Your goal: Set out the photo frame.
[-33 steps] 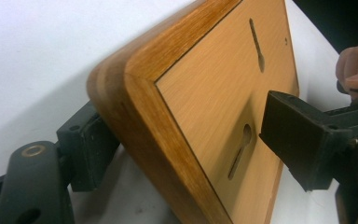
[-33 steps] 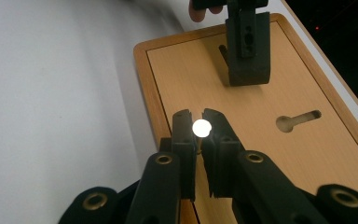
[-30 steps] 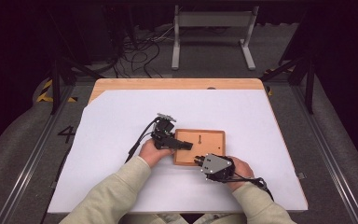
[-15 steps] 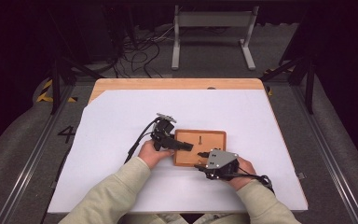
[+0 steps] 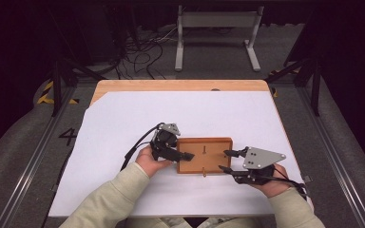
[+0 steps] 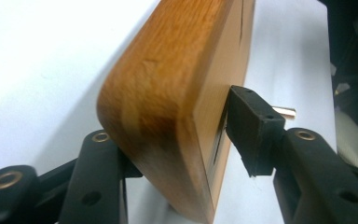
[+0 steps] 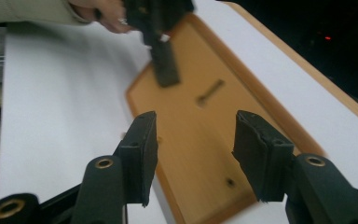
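While the left tool (image 5: 183, 155) clamps the board (image 5: 204, 155) at frame centre, the right tool (image 5: 226, 160) gapes at its right end, probably needing to close next.

Wooden board (image 5: 204, 155) on table (image 5: 123, 118), between tools.

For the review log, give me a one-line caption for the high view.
Left gripper clamps the left edge of a wooden board on the white table; the open right gripper faces its right edge.
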`<state>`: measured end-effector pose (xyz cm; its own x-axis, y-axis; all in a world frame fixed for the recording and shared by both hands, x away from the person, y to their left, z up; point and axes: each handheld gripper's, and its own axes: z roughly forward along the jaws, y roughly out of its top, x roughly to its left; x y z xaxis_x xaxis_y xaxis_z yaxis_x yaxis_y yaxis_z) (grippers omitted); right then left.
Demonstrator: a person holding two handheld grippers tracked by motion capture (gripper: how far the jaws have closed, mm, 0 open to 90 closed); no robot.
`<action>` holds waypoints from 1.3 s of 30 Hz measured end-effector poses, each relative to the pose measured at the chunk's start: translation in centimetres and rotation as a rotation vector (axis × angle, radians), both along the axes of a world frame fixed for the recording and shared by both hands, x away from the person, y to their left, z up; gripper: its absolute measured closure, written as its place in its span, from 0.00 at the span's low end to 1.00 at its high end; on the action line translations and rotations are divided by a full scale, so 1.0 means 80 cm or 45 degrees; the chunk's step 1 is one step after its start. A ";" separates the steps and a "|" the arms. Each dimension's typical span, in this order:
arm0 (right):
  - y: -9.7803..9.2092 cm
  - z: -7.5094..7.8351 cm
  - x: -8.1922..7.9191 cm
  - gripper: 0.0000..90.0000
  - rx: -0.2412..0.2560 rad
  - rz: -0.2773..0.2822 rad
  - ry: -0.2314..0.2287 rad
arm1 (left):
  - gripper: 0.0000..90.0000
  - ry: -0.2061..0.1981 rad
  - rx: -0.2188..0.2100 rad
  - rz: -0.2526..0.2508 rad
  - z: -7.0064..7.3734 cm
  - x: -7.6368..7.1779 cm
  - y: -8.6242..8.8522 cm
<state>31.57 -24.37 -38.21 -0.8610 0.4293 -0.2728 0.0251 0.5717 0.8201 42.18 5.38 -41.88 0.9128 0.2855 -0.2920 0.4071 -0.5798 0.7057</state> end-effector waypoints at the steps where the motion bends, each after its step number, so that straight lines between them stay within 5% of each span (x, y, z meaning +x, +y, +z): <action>1: -0.007 0.001 0.000 0.55 0.006 -0.024 -0.001 | 0.60 -0.014 0.006 -0.005 0.001 -0.004 0.000; 5: -0.036 0.003 0.004 0.55 0.040 -0.154 0.019 | 0.63 -0.104 0.049 -0.045 0.007 -0.022 0.000; 11: -0.053 0.001 0.008 0.54 0.062 -0.210 0.030 | 0.67 -0.184 0.101 -0.094 0.013 -0.045 -0.001; 25: -0.069 -0.008 0.009 0.50 0.081 -0.182 0.099 | 0.61 -0.088 0.089 -0.156 0.006 -0.060 0.006; 39: -0.087 -0.023 0.008 0.47 0.064 -0.269 0.166 | 0.52 -0.048 0.096 -0.243 0.000 -0.071 0.005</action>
<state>32.24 -31.36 -40.01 -0.7770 0.6139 -0.1391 0.2472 0.5009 0.8295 36.47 5.77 -41.85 0.9624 0.1264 -0.2406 0.2589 -0.6958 0.6699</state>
